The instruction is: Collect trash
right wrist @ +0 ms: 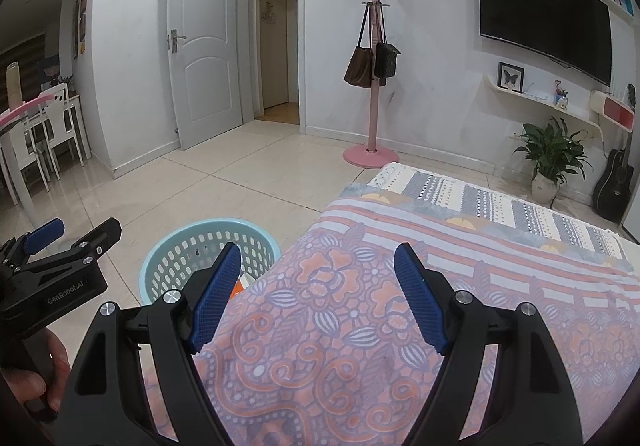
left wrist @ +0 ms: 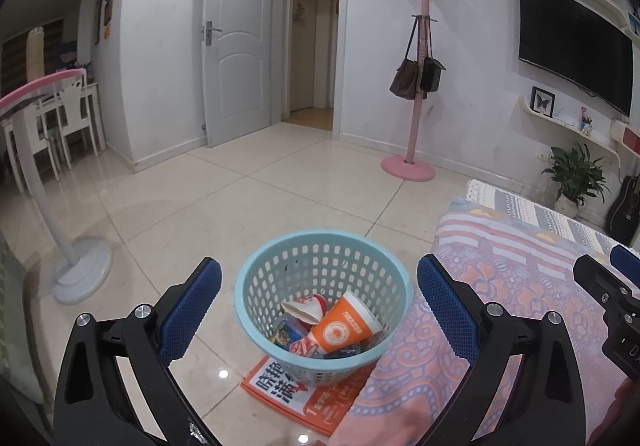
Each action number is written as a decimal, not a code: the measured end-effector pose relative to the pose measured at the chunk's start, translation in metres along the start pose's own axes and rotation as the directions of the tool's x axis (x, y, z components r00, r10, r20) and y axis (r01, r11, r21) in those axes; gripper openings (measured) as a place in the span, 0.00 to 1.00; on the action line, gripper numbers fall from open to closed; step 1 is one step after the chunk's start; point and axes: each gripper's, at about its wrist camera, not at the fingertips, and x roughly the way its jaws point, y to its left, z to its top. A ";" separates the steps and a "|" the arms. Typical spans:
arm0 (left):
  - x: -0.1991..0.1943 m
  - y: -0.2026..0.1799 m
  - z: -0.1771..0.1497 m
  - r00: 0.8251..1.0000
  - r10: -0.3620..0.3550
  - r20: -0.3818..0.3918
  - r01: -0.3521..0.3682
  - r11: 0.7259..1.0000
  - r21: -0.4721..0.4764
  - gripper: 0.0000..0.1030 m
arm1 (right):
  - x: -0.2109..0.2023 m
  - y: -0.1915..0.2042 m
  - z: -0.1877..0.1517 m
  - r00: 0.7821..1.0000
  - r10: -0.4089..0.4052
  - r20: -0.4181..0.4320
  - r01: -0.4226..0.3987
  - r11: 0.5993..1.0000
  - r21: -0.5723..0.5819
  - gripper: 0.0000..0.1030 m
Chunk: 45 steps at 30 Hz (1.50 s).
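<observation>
Blue plastic basket (left wrist: pixel 324 306) sits on the floor (left wrist: pixel 248 213) against the near edge of the patterned blanket (right wrist: pixel 360 326), already holding an orange cup (left wrist: pixel 344 328) and other wrappers. Left gripper (left wrist: pixel 320 310) and right gripper (right wrist: pixel 316 298) both hang spread wide and empty. Collecting looks nearly done; next comes finding any leftover trash, perhaps the orange leaflet (left wrist: pixel 296 394) under the basket.

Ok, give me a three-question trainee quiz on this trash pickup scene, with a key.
1. True or false: the left gripper is shut on the orange cup.
2. What does the blue basket stand on?
A. the patterned blanket
B. an orange leaflet on the floor
C. a chair
3. Fill in: the right gripper hangs open over the ____.

Key: 1 false; 2 B; 3 blanket.
</observation>
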 end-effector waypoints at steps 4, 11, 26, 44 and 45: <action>0.000 0.001 0.002 1.000 0.000 0.002 0.000 1.000 0.001 0.93 | 0.001 0.000 0.000 1.000 0.003 -0.002 -0.003 1.000 0.002 0.73; 0.000 0.001 0.002 1.000 0.000 0.002 0.000 1.000 -0.001 0.93 | 0.001 0.001 -0.001 1.000 0.004 -0.004 -0.004 1.000 -0.003 0.73; 0.000 0.002 0.002 1.000 0.001 0.001 -0.001 1.000 -0.002 0.93 | 0.003 0.001 -0.003 1.000 0.011 -0.012 -0.011 1.000 0.000 0.73; 0.000 0.003 0.001 1.000 0.018 0.005 -0.018 1.000 0.006 0.93 | 0.006 0.000 -0.004 1.000 0.021 -0.017 -0.021 1.000 0.012 0.73; 0.000 0.003 0.001 1.000 0.019 0.005 -0.019 1.000 0.007 0.93 | 0.006 -0.001 -0.004 1.000 0.021 -0.016 -0.021 1.000 0.013 0.73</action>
